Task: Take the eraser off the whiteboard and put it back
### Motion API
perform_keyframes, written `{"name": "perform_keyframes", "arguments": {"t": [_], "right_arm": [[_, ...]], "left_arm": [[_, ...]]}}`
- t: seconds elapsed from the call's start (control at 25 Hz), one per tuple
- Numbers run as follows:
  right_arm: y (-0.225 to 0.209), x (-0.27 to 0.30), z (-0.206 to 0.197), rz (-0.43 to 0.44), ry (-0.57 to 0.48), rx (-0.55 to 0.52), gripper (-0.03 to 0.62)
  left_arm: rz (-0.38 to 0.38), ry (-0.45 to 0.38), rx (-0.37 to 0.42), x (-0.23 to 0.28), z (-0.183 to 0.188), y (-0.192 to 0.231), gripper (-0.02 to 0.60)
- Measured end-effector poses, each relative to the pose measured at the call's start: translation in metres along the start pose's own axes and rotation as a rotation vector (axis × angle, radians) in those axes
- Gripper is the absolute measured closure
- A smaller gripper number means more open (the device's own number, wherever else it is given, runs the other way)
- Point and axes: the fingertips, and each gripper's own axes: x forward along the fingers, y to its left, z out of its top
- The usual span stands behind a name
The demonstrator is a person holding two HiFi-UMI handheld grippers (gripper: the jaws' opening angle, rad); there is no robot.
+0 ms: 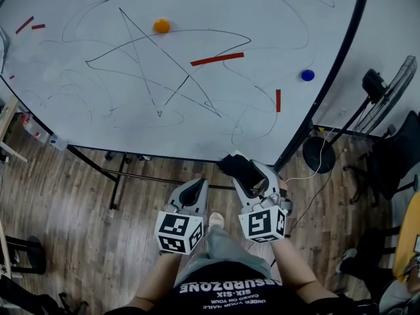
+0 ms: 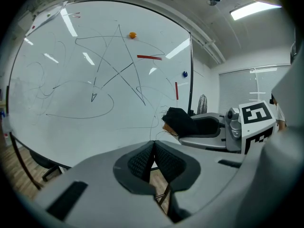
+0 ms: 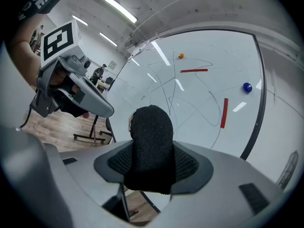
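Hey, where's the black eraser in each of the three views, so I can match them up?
Head view: eraser low, right of centre, clamped in the right gripper, by the whiteboard's bottom edge.
Left gripper view: eraser right of centre, mid-height, sticking out of that gripper.
Right gripper view: eraser dead centre, between the fingers.
Shared landmark: the orange magnet on the whiteboard.

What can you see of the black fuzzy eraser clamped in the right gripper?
The black fuzzy eraser is a rounded block with a knitted, felt-like surface; the left gripper view shows a tan backing edge under it. It sits between the dark pads of the right gripper, which press on both its sides, and it juts out past their tips. It appears clear of the white whiteboard, near its lower edge, above the wooden floor.
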Motion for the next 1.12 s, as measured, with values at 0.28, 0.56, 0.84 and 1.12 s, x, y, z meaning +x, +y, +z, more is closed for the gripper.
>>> {"name": "perform_keyframes", "arguments": {"t": [0.28, 0.56, 0.84, 1.12], "right_arm": [[0.007, -0.007, -0.006, 0.02, -0.007, 0.1, 0.362], [0.011, -0.012, -0.009, 0.034, -0.018, 0.15, 0.362], [0.015, -0.016, -0.008, 0.048, -0.026, 0.276, 0.361], [0.022, -0.02, -0.005, 0.065, -0.043, 0.366, 0.361]], "left_arm": [[0.0, 0.006, 0.001, 0.0, -0.004, -0.004, 0.575], [-0.008, 0.021, 0.006, -0.002, -0.011, -0.011, 0.575], [-0.011, 0.018, 0.016, -0.002, -0.012, -0.016, 0.575], [-0.022, 0.018, 0.013, -0.006, -0.015, -0.02, 0.575]]}}
